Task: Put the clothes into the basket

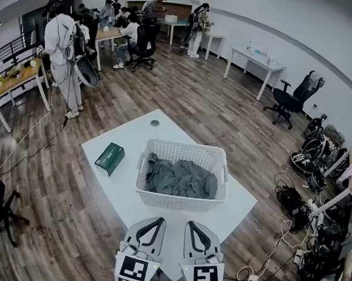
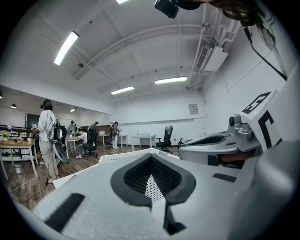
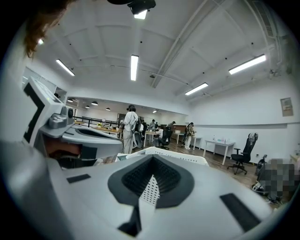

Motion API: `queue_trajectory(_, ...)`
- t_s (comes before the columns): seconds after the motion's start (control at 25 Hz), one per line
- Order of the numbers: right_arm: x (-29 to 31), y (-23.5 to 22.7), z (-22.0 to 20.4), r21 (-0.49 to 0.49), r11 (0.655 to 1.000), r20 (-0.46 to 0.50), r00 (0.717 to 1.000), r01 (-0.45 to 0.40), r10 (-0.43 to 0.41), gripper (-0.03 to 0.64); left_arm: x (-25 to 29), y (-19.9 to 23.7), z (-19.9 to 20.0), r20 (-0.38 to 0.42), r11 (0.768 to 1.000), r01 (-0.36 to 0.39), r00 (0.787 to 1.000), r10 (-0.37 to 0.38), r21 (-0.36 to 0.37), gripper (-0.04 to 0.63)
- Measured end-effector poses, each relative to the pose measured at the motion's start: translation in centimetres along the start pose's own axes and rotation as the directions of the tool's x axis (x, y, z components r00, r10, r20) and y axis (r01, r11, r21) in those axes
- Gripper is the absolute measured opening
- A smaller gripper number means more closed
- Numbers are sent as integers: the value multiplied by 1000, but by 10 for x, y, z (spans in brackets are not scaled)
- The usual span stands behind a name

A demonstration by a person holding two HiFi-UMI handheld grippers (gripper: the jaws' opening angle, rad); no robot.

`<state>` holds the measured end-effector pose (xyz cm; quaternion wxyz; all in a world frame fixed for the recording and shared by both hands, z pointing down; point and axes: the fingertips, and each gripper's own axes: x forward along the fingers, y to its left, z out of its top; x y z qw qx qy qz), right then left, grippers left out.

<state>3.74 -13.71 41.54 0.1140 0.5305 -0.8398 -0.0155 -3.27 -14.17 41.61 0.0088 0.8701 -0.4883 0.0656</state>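
A white slatted laundry basket stands on the white table, with grey clothes bunched inside it. My left gripper and right gripper sit side by side at the table's near edge, just short of the basket, both shut with nothing between the jaws. In the left gripper view the left gripper points level at the basket rim. The right gripper view shows the right gripper aimed the same way, with the basket rim just beyond it.
A green box lies on the table's left part. Several people stand and sit at desks at the room's far end. Office chairs, cables and gear line the right wall. Wooden floor surrounds the table.
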Motion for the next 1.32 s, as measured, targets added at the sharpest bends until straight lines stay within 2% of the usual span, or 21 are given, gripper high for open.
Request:
queue_trajectory(0.16, -10, 1, -8, 13, 1000, -4, 1000, 11, -11, 14, -7, -3, -10, -10, 1000, -1, 1000, 1, 28, 11)
queue_trajectory(0.52, -18, 5, -32, 52, 998, -36, 999, 24, -22, 14, -13, -10, -25, -41, 1000, 9, 999, -8, 18, 11)
queue_trajectory(0.76, -18, 6, -30, 50, 999, -19, 1000, 21, -21, 14, -13, -11, -24, -42, 1000, 15, 999, -15, 16, 11)
queue_trajectory(1.12, -18, 11, -25, 44, 999, -49, 999, 0, 2, 14, -10, -14, -24, -49, 999, 27, 998, -26, 18, 11)
queue_trajectory(1.32, -18, 8, -23, 48, 998, -39, 999, 33, -31, 14, -10, -15, -28, -64, 999, 45, 997, -43, 22, 9)
